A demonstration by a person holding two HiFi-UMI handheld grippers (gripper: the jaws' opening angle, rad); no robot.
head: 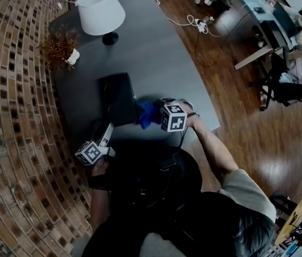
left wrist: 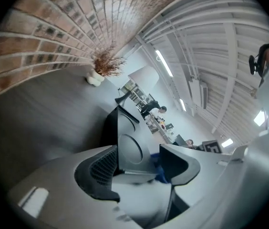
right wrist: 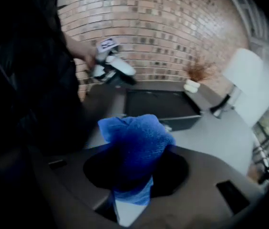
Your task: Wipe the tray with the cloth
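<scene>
Right gripper (right wrist: 133, 173) jaws clamp the cloth (right wrist: 134, 137) beside the tray (right wrist: 158, 104) on the bench (head: 156, 63); left gripper (left wrist: 141, 163) jaws straddle its corner wide apart, ungripped, so wiping may shove the tray.

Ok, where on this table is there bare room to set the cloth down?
Most room: the bare grey table right of the tray, from the lamp down to the table's right edge. A smaller patch lies between lamp base and tray. Crowded: the tray's near end, where the left gripper and the right gripper with the cloth sit.
</scene>
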